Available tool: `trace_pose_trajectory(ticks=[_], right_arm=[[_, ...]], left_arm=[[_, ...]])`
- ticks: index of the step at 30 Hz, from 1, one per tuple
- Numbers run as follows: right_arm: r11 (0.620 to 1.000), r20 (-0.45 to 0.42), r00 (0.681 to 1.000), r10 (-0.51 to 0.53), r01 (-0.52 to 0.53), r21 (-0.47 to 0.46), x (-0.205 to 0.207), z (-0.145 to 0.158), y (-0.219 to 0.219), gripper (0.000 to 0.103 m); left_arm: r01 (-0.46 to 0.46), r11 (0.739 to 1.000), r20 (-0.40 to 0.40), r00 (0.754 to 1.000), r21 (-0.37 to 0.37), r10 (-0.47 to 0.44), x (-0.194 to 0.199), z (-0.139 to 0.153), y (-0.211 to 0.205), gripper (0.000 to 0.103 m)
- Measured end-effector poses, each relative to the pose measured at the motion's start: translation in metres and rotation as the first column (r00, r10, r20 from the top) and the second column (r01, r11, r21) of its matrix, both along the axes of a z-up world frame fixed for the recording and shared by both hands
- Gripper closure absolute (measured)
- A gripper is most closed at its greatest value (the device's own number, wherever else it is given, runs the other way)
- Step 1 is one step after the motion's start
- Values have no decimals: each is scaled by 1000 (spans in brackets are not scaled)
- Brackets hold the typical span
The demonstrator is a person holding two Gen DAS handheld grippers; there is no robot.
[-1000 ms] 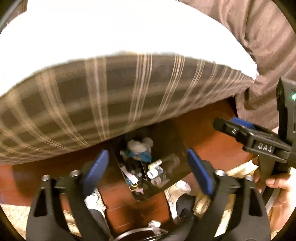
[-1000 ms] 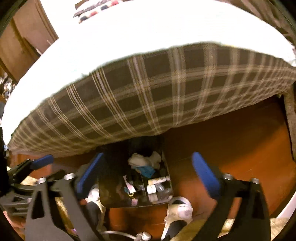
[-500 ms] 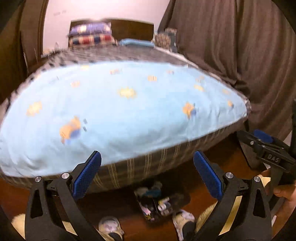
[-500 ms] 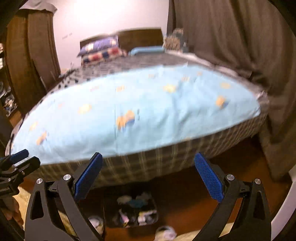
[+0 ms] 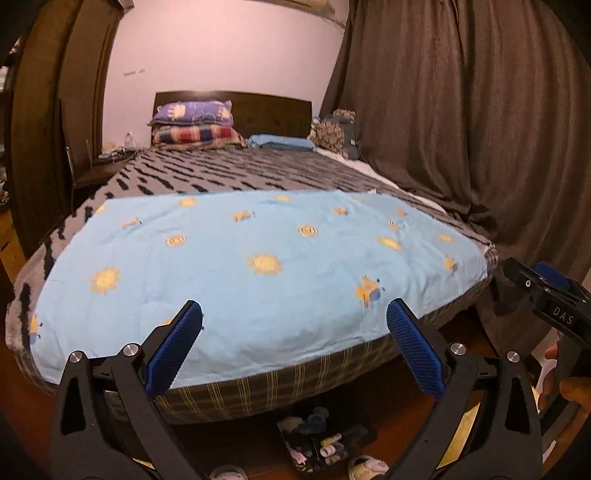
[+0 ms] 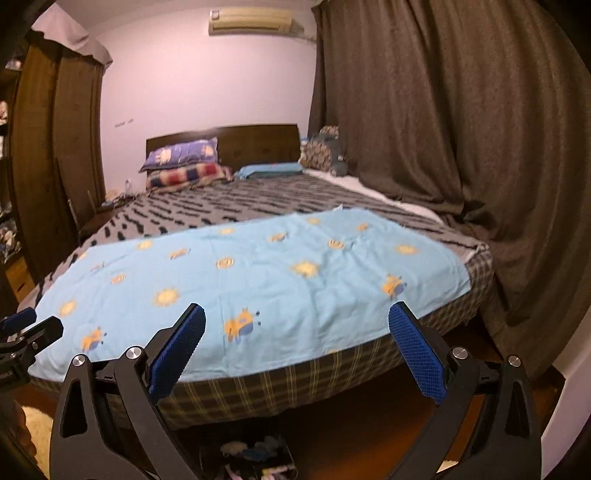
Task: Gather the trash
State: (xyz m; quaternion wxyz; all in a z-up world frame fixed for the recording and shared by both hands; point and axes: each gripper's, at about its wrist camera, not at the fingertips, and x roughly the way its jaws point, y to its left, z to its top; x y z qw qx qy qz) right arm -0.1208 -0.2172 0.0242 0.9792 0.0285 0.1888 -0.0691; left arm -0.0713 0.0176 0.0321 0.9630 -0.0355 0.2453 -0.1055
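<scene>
Both grippers, left [image 5: 293,347] and right [image 6: 295,349], are spread wide and hold nothing, above the bed [image 5: 258,258]. The trash bin [image 5: 325,443] sits on the floor.

My bedroom, pink wall [image 6: 207,81] with air conditioner [image 6: 251,21], dark brown curtains [image 5: 461,110], bed [image 5: 240,177] under light-blue sheet [image 5: 258,266], wooden floor [image 6: 369,424].
</scene>
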Motion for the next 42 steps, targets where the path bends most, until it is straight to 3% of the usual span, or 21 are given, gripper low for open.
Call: trace_pose_trajectory(ticks=[9, 42], right_arm=[[1000, 27, 999, -17, 17, 5, -7, 7, -3, 3], [1000, 31, 1000, -2, 1, 27, -10, 9, 0, 3]], left_arm=[[-22, 1000, 51, 998, 4, 22, -9, 11, -1, 8], [-37, 999, 69, 997, -9, 38, -16, 15, 1, 8]])
